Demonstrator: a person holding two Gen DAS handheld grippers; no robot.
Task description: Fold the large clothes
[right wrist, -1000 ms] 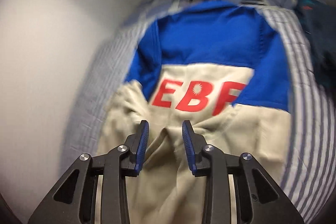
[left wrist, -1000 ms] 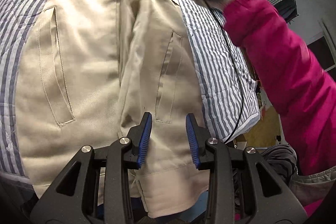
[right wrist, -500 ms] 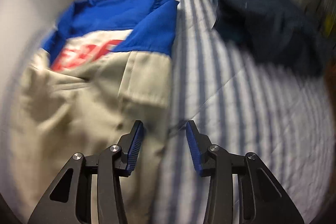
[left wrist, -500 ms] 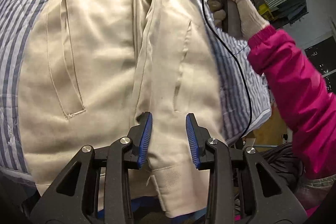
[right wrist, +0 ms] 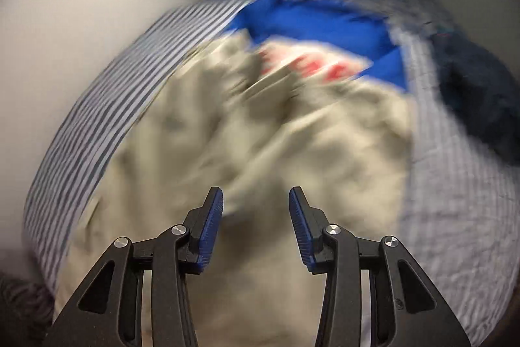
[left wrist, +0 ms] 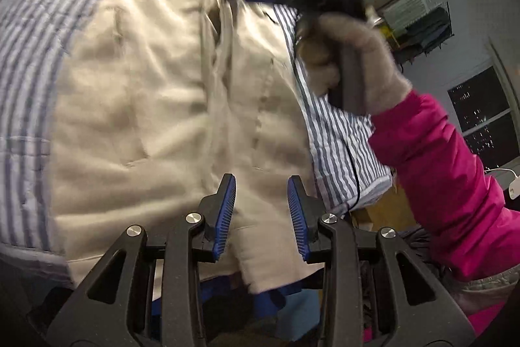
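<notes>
While my left hand-held gripper (left wrist: 261, 212) hovers open and empty over the hem of the beige-and-blue jacket (left wrist: 156, 93), which runs lengthwise away from me up the striped bed (left wrist: 29, 60), my right hand-held gripper (right wrist: 256, 225), jaws closing on nothing, hangs over its middle; grey wall (right wrist: 81, 5) beyond.

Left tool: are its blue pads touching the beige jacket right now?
Cannot tell. In the left wrist view the left tool stands open above the beige jacket, cloth showing between its pads; motion blur hides any contact or gap.
</notes>
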